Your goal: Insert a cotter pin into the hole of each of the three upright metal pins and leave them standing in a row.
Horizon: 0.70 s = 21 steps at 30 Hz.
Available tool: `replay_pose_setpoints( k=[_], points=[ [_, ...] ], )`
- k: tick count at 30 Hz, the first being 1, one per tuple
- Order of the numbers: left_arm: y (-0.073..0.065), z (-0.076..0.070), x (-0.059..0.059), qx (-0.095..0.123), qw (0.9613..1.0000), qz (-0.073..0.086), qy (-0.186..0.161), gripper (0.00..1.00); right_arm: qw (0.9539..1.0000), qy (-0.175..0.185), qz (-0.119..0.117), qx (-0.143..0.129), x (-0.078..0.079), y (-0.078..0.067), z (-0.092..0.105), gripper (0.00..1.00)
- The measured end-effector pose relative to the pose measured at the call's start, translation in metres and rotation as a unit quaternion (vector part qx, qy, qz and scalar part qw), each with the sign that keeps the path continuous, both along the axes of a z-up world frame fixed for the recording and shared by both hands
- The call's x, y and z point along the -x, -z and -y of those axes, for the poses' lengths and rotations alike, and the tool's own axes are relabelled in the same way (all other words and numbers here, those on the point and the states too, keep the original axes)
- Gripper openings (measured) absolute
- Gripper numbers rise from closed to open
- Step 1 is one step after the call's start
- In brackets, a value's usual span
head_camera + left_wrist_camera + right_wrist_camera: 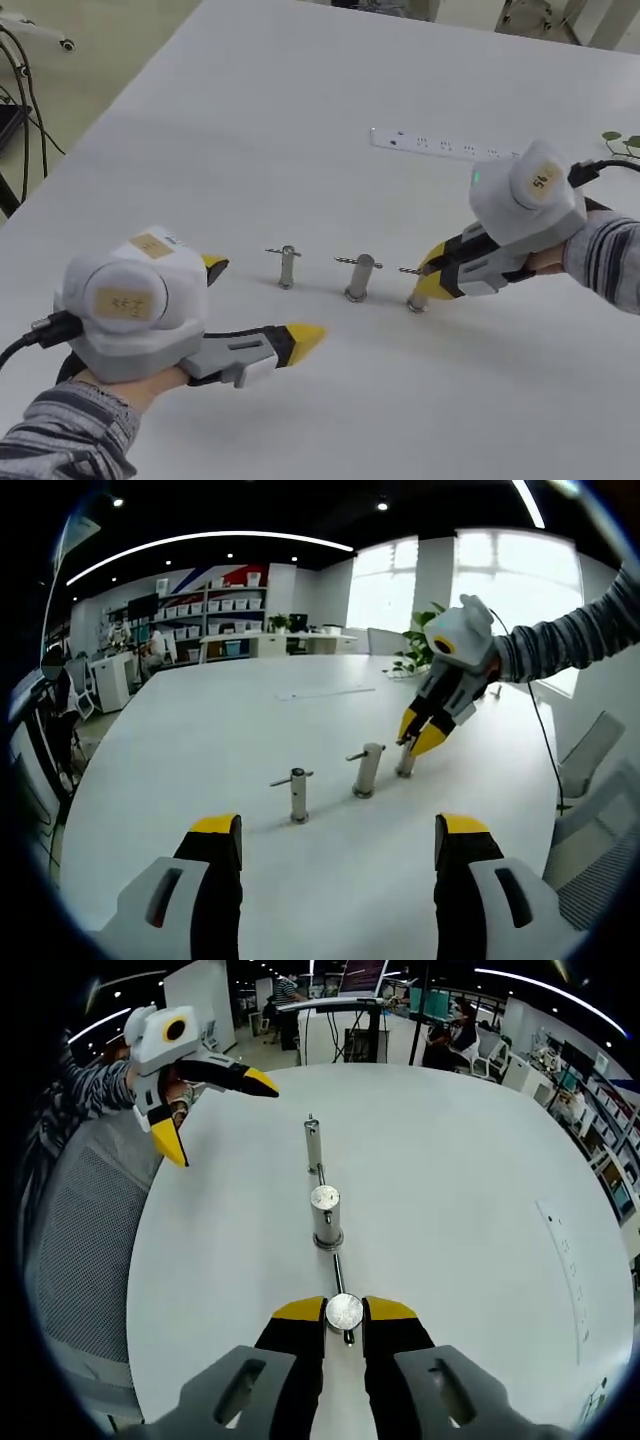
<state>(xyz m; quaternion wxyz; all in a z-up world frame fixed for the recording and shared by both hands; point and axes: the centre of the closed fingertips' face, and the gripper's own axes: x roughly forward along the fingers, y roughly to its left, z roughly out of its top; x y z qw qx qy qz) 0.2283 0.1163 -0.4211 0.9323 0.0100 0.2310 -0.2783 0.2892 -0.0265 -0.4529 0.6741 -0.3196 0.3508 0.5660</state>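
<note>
The left tool [266, 300] hovers wide open and empty over the surface [300, 120]. The left pin [287, 268] and middle pin [358, 278] already carry cotter pins. The right tool [428, 273] pinches the last cotter pin [409, 270] at the third pin [417, 300] — seemingly only partway in.

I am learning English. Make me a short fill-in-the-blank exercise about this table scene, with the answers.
___ metal pins stand in a row on the white table.
The left tongs are ___ and hold nothing.
The right tongs grip the end pin, the one farthest ___ in the head view.
Answers: three; open; right
</note>
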Motion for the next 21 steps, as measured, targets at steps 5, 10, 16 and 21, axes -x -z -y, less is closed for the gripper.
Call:
replay_pose_setpoints(
  k=[5, 10, 16, 21],
  points=[
    [0.0005, 0.0009, 0.0007, 0.0, 1.0, -0.001, 0.0, 0.78, 1.0, -0.009, 0.001, 0.001, -0.0042, 0.0003, 0.003, 0.09],
    [0.0022, 0.0012, 0.0008, -0.001, 1.0, -0.004, 0.001, 0.78, 0.9996, -0.026, 0.001, 0.006, -0.0043, 0.0003, 0.0035, 0.09],
    [0.0038, 0.0015, 0.0017, -0.002, 1.0, -0.007, 0.002, 0.78, 0.9994, -0.034, 0.0, 0.008, -0.0043, 0.0004, 0.004, 0.09],
    [0.0044, 0.0008, 0.0013, -0.002, 1.0, -0.006, 0.001, 0.78, 0.9994, -0.034, 0.004, 0.007, -0.005, 0.0012, 0.0038, 0.09]
  ],
)
